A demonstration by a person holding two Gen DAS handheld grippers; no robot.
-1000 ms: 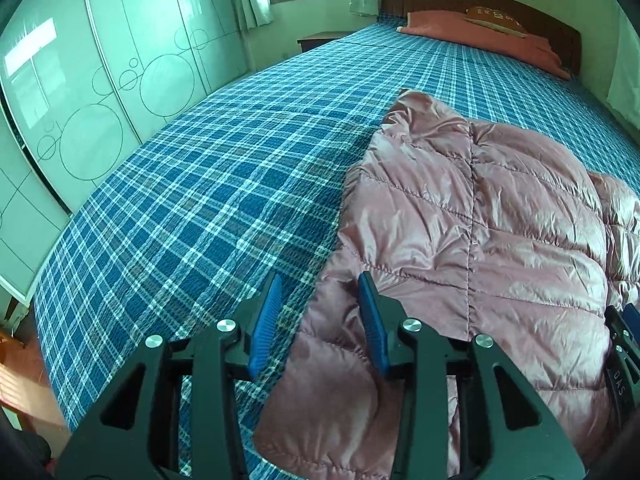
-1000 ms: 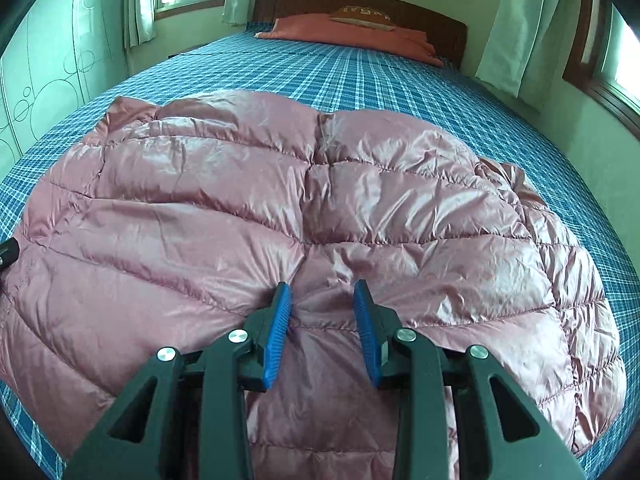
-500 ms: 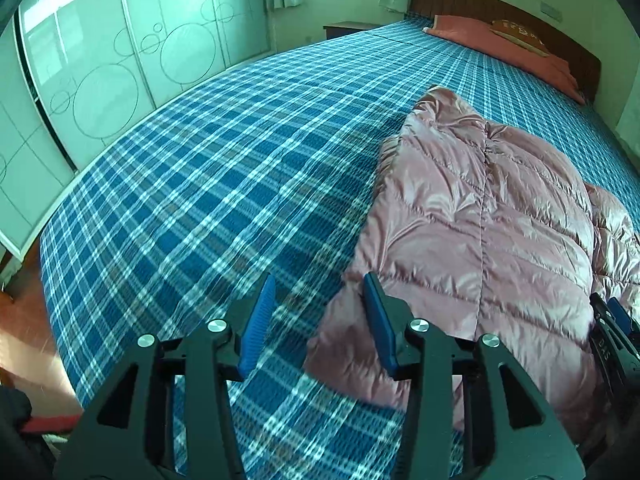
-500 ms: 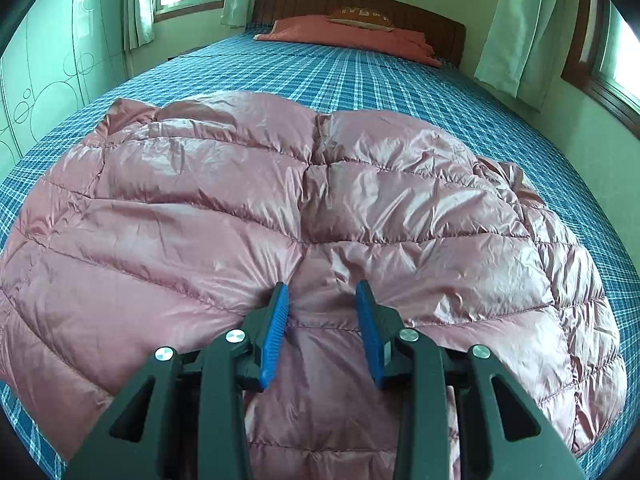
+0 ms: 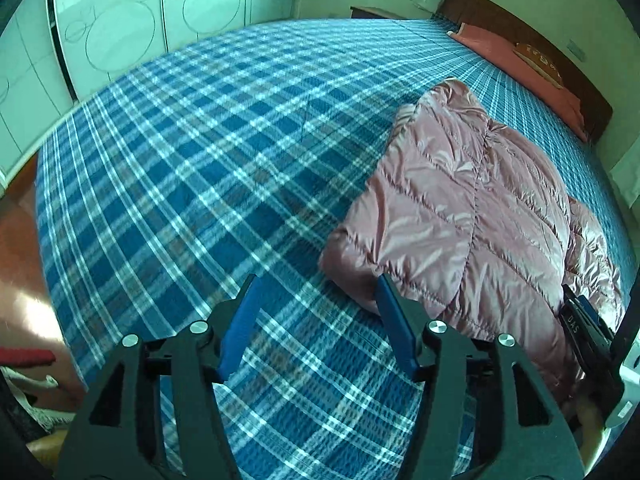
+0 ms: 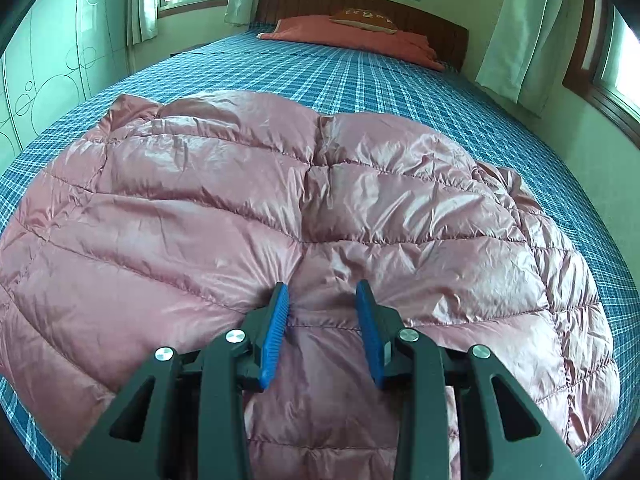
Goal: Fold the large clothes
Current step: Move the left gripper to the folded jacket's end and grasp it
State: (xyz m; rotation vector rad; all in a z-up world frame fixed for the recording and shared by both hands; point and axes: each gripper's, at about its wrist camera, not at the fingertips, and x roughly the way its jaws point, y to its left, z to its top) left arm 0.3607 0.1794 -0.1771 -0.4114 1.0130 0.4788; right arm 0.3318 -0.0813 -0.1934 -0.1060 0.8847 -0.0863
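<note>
On blue plaid bed sheet (image 5: 208, 168): pink quilted down jacket (image 6: 280, 216), spread flat. Right gripper (image 6: 322, 300), jaws parted, pressing its middle, fabric bunched between. Left gripper (image 5: 316, 300), jaws wide, empty, just beside the jacket's near corner. Left view only: pale wardrobe doors (image 5: 120, 28). Right view: curtained window (image 6: 516, 28).

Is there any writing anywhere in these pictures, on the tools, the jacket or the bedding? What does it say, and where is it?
"DAS": white letters on the black body of the right gripper, seen at the edge of the left wrist view.
Small cushion at the headboard: a row of pale marks or letters, too blurred to read.
Pink down jacket and plaid bedsheet: no writing visible.
</note>
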